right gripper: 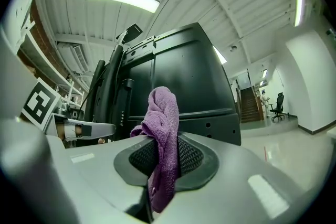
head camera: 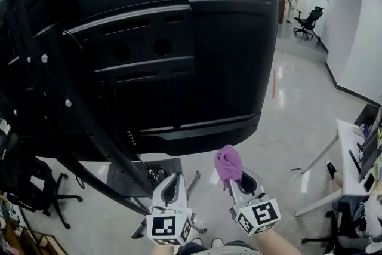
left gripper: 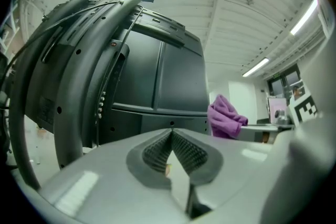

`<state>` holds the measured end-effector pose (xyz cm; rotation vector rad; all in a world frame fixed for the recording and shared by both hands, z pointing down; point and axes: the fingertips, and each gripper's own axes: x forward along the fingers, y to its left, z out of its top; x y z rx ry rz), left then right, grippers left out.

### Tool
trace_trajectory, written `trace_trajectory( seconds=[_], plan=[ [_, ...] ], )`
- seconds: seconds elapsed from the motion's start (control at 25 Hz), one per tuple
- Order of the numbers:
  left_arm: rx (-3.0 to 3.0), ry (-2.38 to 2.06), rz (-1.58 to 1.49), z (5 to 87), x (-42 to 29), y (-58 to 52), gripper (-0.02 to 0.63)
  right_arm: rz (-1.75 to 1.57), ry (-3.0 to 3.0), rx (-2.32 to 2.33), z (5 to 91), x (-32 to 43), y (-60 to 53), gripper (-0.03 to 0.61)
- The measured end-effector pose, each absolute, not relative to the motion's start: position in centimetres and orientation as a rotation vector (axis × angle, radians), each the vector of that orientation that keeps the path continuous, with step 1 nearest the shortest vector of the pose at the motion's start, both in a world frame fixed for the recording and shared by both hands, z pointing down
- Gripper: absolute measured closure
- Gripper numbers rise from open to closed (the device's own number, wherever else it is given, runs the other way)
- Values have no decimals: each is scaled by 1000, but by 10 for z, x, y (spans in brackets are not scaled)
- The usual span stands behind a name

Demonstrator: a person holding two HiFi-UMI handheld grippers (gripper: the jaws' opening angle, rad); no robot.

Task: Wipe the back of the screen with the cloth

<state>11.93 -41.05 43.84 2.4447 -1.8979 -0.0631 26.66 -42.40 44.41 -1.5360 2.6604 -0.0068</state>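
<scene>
The black back of the screen (head camera: pixel 179 51) fills most of the head view, on a dark stand. A purple cloth (head camera: pixel 228 164) is bunched up in my right gripper (head camera: pixel 234 179), which is shut on it just below the screen's lower edge. In the right gripper view the cloth (right gripper: pixel 164 128) stands up between the jaws, with the screen back (right gripper: pixel 178 86) close behind. My left gripper (head camera: pixel 169 188) is shut with nothing in it, under the screen beside the stand. The left gripper view shows the screen back (left gripper: pixel 157 81) and the cloth (left gripper: pixel 224 117) off to the right.
The stand's dark metal arms (head camera: pixel 65 104) slope down at the left. The stand's grey base plate (head camera: pixel 128 175) lies on the floor. A white desk (head camera: pixel 352 158) stands at the right. Office chairs (head camera: pixel 308 22) and a person are far down the hall.
</scene>
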Motion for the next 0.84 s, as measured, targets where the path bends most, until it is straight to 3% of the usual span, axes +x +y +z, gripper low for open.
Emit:
trace_trajectory(
  seconds=[0.84],
  plan=[
    [2453,-1896,-51,431,120,-418,606,33,2637,-1539,433,263,-423,523]
  ],
)
